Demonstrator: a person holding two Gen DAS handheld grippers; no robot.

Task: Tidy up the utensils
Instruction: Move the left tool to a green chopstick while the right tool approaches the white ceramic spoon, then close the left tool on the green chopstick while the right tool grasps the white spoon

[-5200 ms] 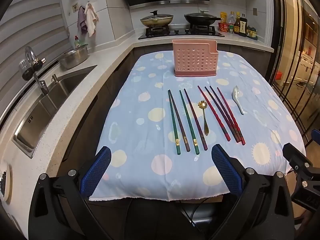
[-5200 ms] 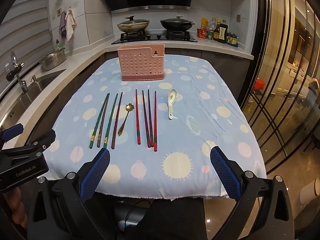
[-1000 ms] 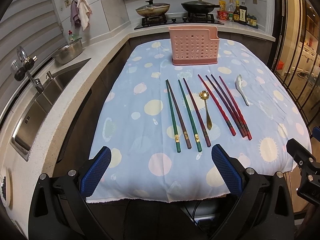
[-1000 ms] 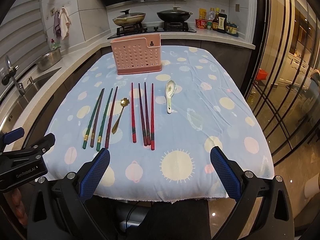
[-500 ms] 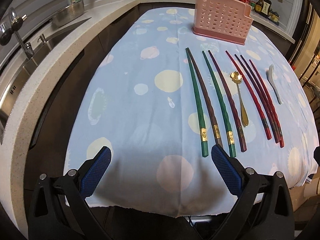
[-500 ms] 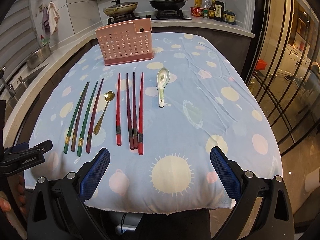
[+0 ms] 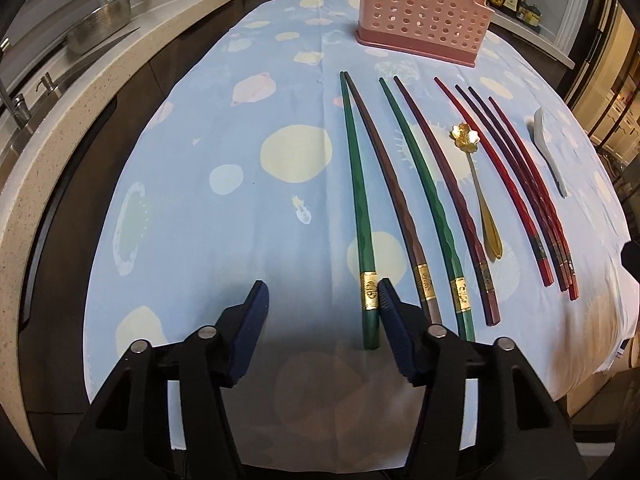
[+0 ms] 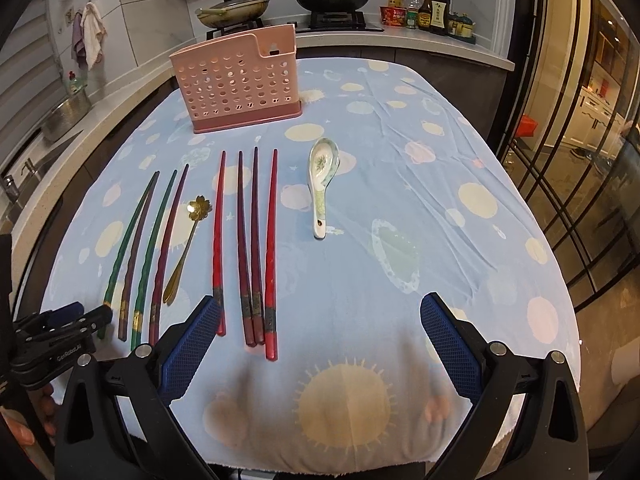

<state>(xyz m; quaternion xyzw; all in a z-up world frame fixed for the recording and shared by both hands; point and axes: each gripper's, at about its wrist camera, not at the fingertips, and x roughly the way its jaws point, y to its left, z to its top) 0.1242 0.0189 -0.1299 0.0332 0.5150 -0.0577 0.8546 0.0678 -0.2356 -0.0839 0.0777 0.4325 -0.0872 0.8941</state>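
Nearest in the left wrist view, the left gripper (image 7: pixel 322 300) hangs low over the near edge of the cloth (image 7: pixel 240 208), its fingers spread and holding nothing. Its right fingertip (image 7: pixel 386 294) sits just beside the butt end of the leftmost green chopstick (image 7: pixel 358 208), on that stick's right, so the stick appears to lie between the jaws; whether the pad touches it I cannot tell. My guess is that this stick is the first pick.

The right gripper (image 8: pixel 316 312) hovers over the near cloth too, fingers wide apart and empty, its left fingertip (image 8: pixel 210 310) close to the butt end of the first red chopstick (image 8: pixel 218 240).

Further out lies the whole row, all flat on the cloth and pointing toward the far end. From left to right: the green stick with a brown chopstick (image 7: pixel 384 184) meeting it at the tip, a second green one (image 7: pixel 424 196), a maroon one (image 7: pixel 448 192), the gold spoon (image 7: pixel 476 184), four red and dark sticks (image 8: pixel 256 240) close together, and the white spoon (image 8: pixel 322 184) apart on the right.

Farthest stands the pink holder (image 8: pixel 236 80), upright near the far edge, with nothing seen sticking out of it.

So the task looks to be at its very start: no utensil is lifted or stowed, and all ten pieces remain to be moved into the holder.
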